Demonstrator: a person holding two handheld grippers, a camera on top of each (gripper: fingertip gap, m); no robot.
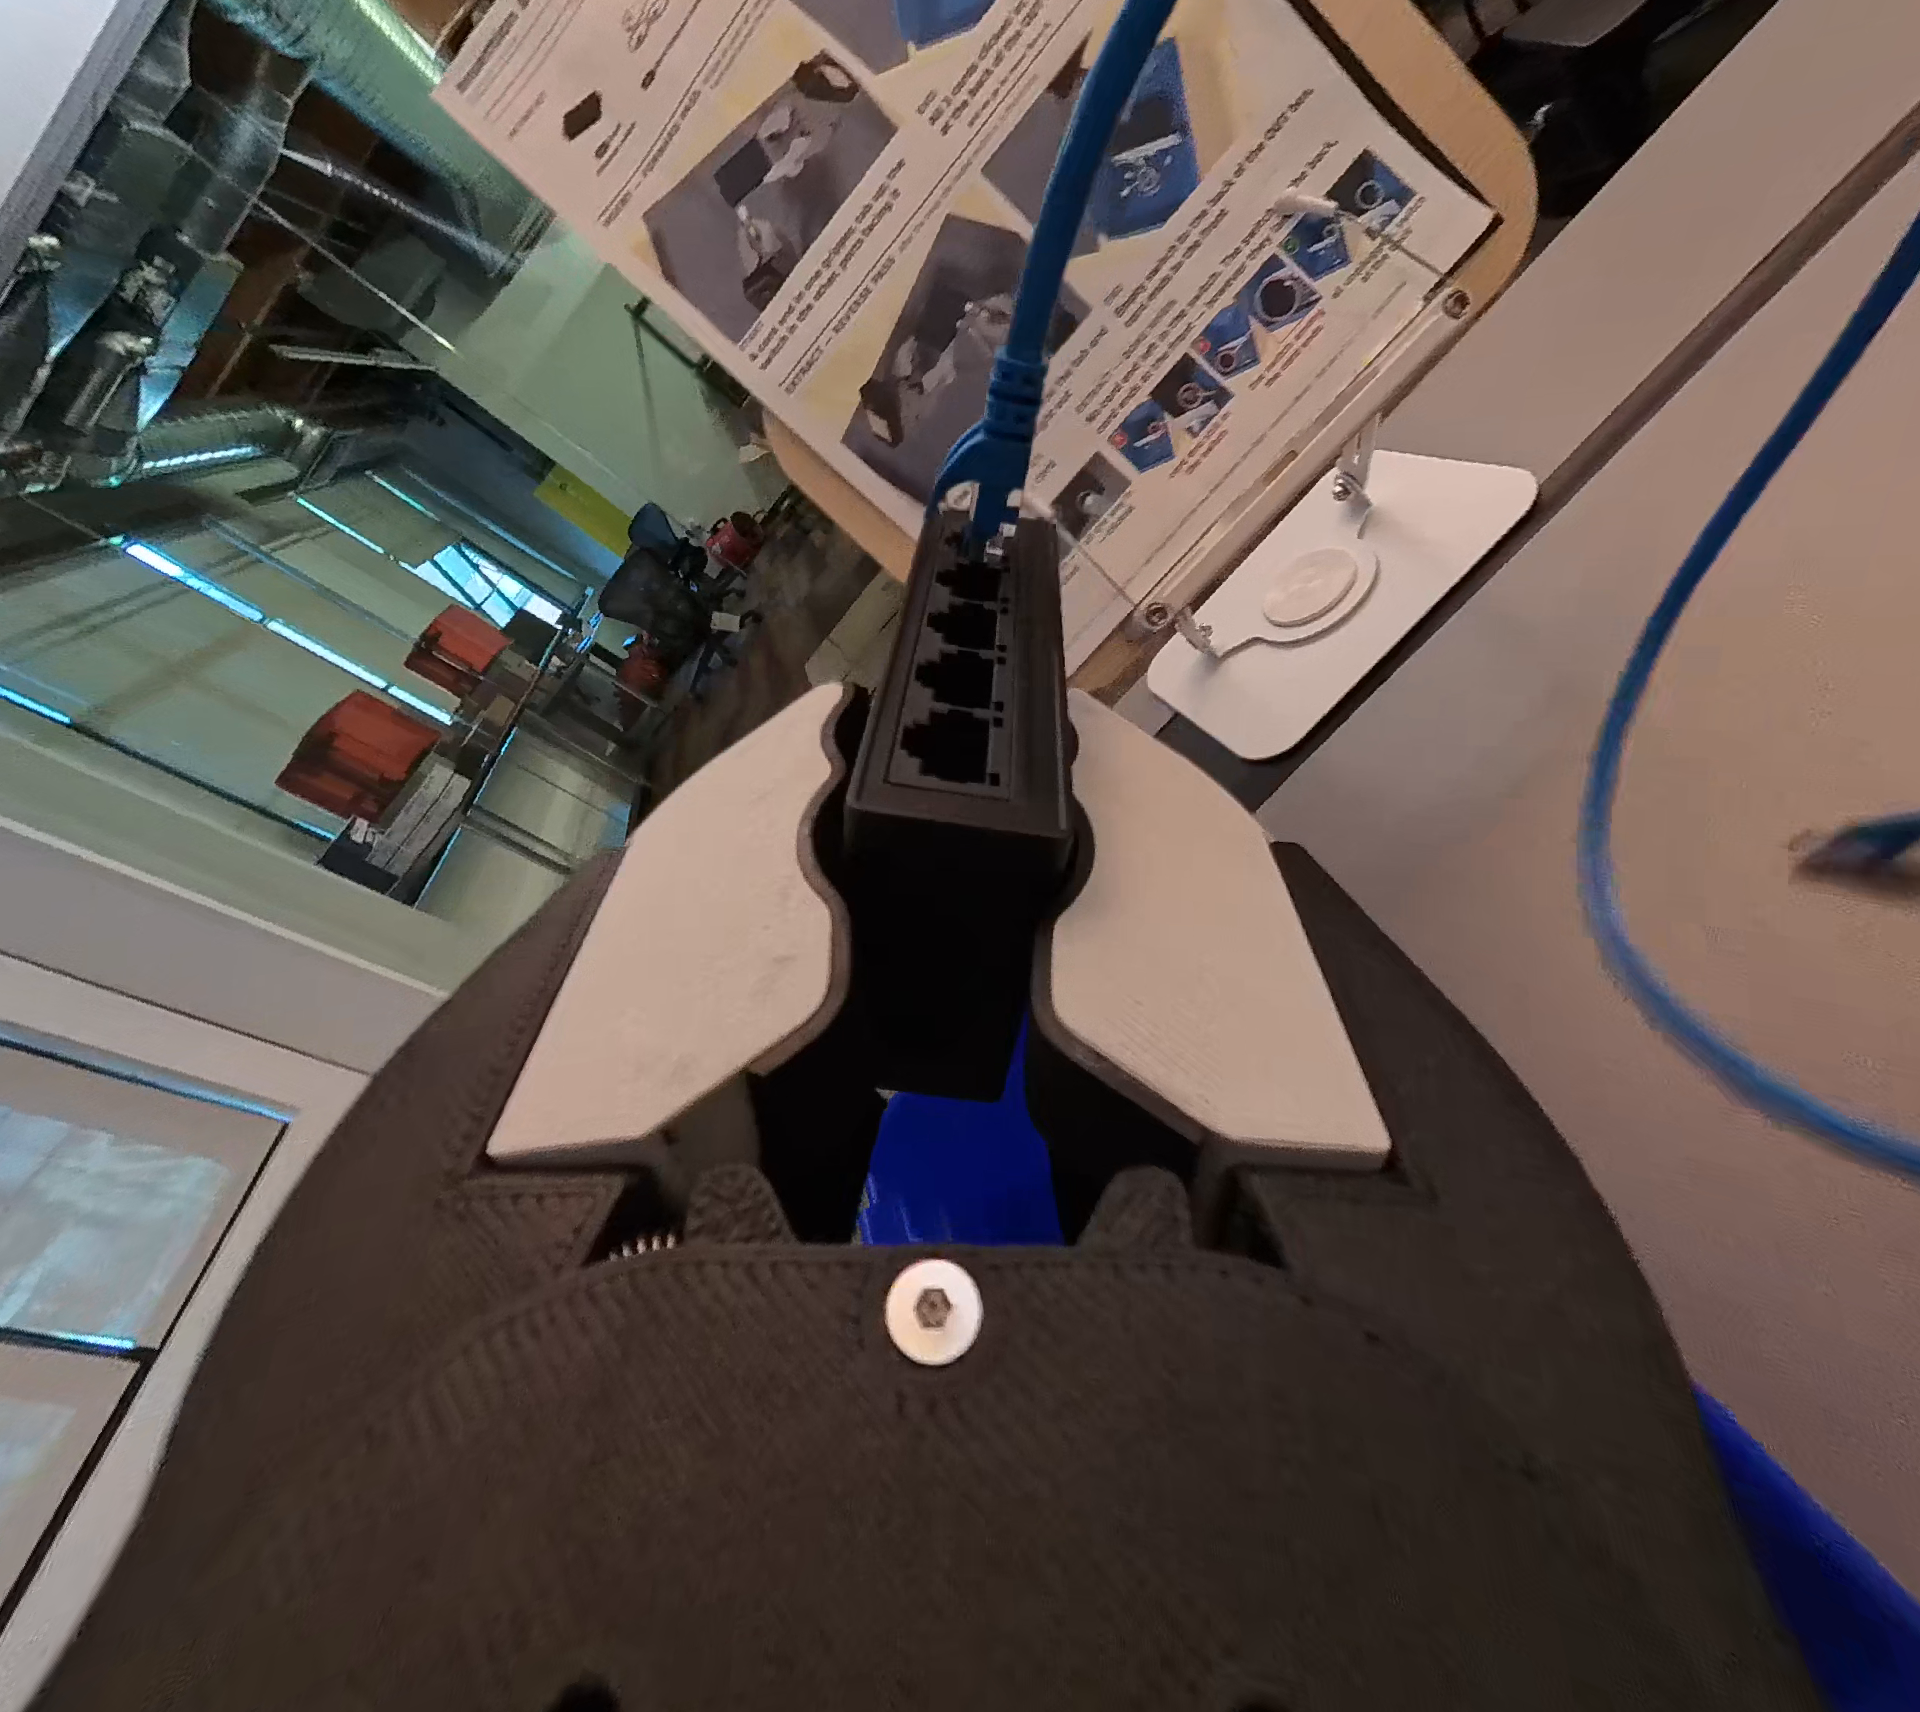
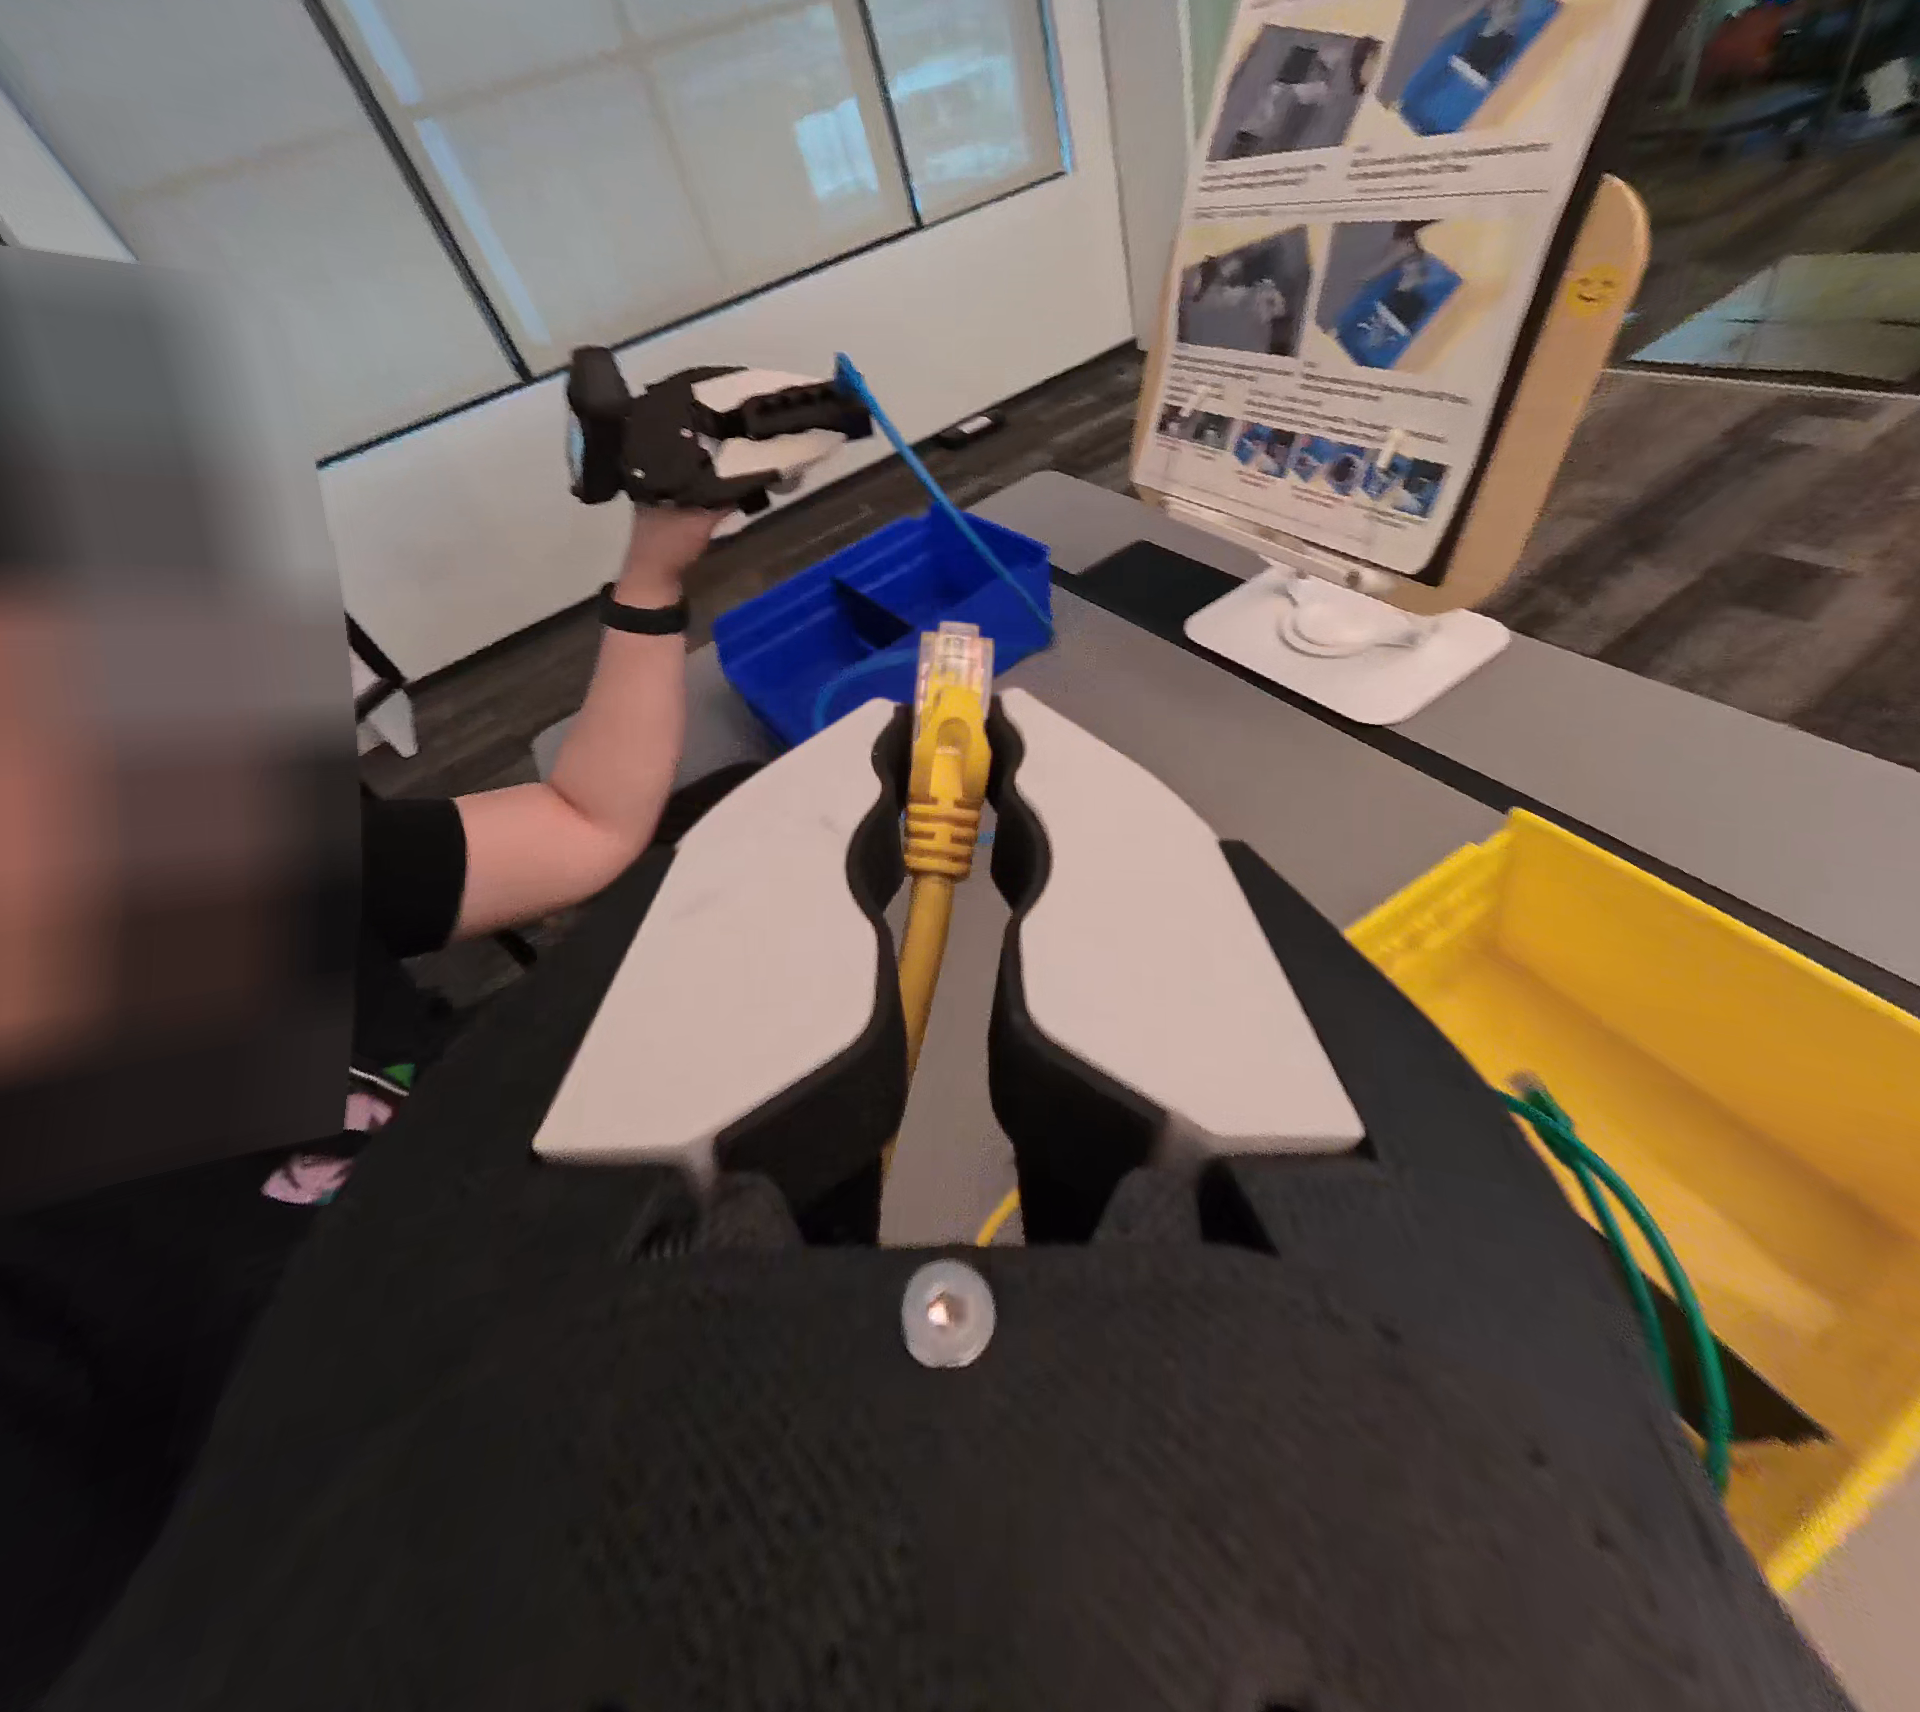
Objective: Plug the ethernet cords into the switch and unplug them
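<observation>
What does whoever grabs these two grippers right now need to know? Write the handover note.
Left gripper: shut on the black switch, held up in the air, ports facing the camera.
Right gripper: shut on the yellow cord just behind its plug, clear tip pointing forward, away from the switch.
Done: the blue cord is plugged into the farthest port; the nearer ports look empty.
Left: plug in the yellow cord, then probably the green cord lying in the yellow bin, then unplug them all.
The blue bin sits on the table beyond the right gripper.
</observation>
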